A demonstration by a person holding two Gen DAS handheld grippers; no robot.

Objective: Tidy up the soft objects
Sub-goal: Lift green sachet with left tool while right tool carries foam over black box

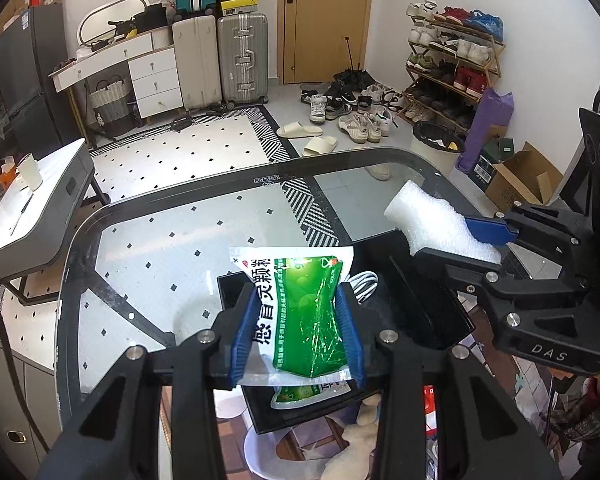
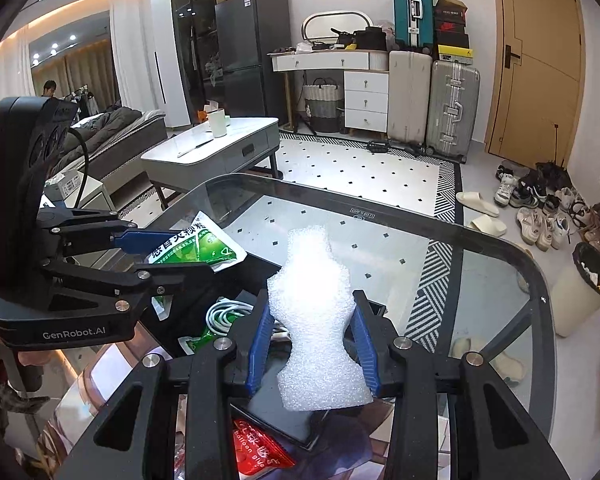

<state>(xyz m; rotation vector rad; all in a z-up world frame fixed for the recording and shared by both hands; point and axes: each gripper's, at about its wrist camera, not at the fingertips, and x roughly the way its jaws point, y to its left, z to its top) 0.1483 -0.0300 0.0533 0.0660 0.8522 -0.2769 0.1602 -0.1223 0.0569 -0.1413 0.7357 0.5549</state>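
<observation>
From the left wrist, a glass table [image 1: 188, 220] spans a cluttered room; the left gripper [image 1: 296, 332] clenches a green sachet [image 1: 304, 312], its length running forward. From the right wrist, the right gripper [image 2: 314, 344] clamps a white foam piece [image 2: 316, 320] pointing ahead above the same glass, a black tray [image 2: 284, 412] underneath.

This is a lived-in home, a combined bedroom and entry area. A wooden shoe rack [image 1: 456, 60] is crammed with sneakers, and more shoes lie on the floor by the tan wooden door [image 1: 324, 20]. Hard-shell suitcases [image 2: 452, 108] stand beside a white drawer desk [image 2: 352, 84], near a dark refrigerator [image 2: 252, 48] and an unmade bed [image 2: 112, 132].
</observation>
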